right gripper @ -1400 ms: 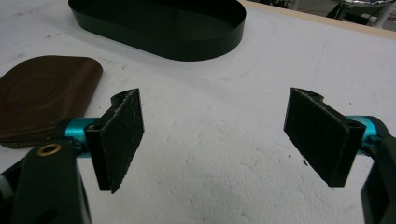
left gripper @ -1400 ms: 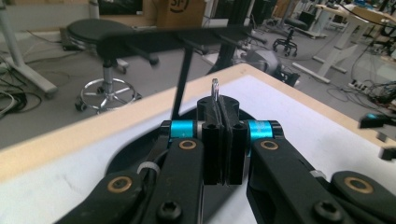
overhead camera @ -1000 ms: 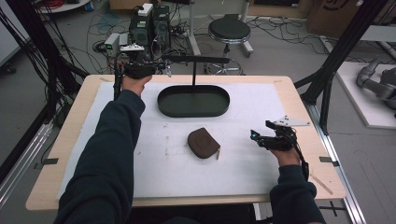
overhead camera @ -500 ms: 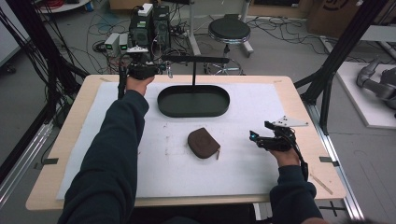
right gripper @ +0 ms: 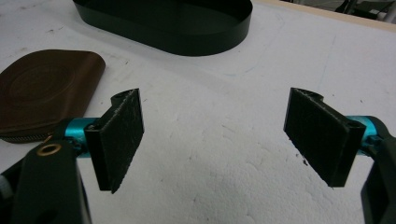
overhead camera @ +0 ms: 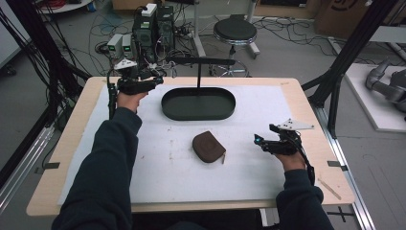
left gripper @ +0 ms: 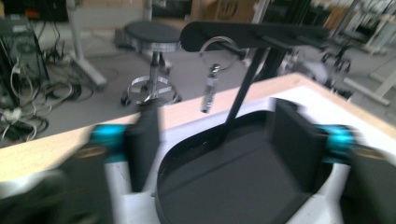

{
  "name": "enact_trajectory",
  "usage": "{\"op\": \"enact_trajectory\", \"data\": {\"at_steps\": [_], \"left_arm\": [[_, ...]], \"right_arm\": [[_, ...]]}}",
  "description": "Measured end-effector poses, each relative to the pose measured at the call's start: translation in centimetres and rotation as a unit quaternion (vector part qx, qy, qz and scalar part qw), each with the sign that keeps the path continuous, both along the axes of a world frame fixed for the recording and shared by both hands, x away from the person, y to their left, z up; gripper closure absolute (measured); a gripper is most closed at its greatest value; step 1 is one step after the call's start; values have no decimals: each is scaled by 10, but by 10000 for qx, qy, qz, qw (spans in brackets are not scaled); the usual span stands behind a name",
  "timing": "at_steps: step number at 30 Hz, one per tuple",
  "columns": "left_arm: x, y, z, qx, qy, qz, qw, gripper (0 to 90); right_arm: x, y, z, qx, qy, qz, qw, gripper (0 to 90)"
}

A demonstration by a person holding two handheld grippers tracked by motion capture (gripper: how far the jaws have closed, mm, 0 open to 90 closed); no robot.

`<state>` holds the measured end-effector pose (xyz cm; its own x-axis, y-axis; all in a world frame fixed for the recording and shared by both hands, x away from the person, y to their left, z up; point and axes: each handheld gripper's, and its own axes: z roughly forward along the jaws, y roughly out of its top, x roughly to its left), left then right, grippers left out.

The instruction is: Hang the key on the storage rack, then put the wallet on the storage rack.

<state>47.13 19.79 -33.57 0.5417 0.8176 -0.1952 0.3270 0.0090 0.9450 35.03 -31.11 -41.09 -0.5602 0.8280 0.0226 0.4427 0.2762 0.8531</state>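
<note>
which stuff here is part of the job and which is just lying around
In the job:
- key ring hanging on the black stand
- left gripper, jaws just opened, nothing between them
- oval tray under the stand

Lying about:
- brown pouch
- right gripper, open, idle
- stool, computers on the floor

You are working at a light wooden table (overhead camera: 311, 120) covered by a white mat (overhead camera: 158, 167). On the mat, the black oval tray (overhead camera: 198, 104) sits toward the far edge, with a thin post rising from its middle. The brown zip pouch (overhead camera: 208, 146) lies flat just nearer you than the tray, apart from it
</note>
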Motion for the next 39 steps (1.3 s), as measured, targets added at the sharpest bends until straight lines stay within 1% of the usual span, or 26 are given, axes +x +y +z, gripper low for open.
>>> {"op": "enact_trajectory", "data": {"at_steps": [1,2,3,5,6,9,11,12,14,16,22,24,26,28,31,33,35,38,39], "left_arm": [[-7,2,-1,26,-10,48,10000,192],[-12,3,-2,20,-31,40,10000,161],[-20,5,-5,3,-48,-28,10000,161],[-33,7,-10,68,-106,-67,9999,161],[-38,8,-13,101,-131,-129,9998,163],[-54,11,-21,187,-383,-223,9988,178],[-64,12,-26,191,-465,-242,9984,178],[-68,12,-27,220,-458,-253,9984,178],[-75,12,-30,277,-457,-272,9982,178],[-82,12,-33,356,-436,-243,9981,174],[-101,18,-41,349,-400,-290,9982,172],[-107,20,-45,374,-363,-318,9981,172],[-111,23,-50,353,-267,-376,9983,174],[-115,26,-54,374,-243,-421,9981,175],[-122,30,-60,331,-250,-392,9984,174],[-127,33,-64,309,-254,-363,9985,174],[-132,35,-69,290,-242,-322,9988,174],[-140,36,-75,266,-229,-271,9990,174],[-141,36,-77,290,-223,-269,9990,174]], "right_arm": [[0,1,0,-12,8,9,10000,203],[0,2,0,-40,2,26,10000,203],[0,3,0,-31,5,29,10000,203],[2,5,0,-29,20,36,10000,203],[2,7,1,-42,17,37,10000,202],[3,15,1,-115,0,121,9999,202],[4,17,1,-141,23,150,9998,202],[3,19,1,-178,41,163,9997,202],[3,21,2,-158,93,156,9997,202],[1,23,3,-158,54,159,9997,202],[-2,29,6,-59,21,204,9998,202],[-2,34,5,-98,41,289,9995,202],[-2,40,4,-153,58,368,9992,201],[-3,45,4,-180,50,404,9990,202],[-3,52,5,-132,17,464,9988,202],[-4,57,5,-172,8,531,9984,202],[-6,64,4,-197,21,612,9979,202],[-9,75,3,-194,40,657,9976,201],[-10,79,2,-187,90,696,9974,202]]}}
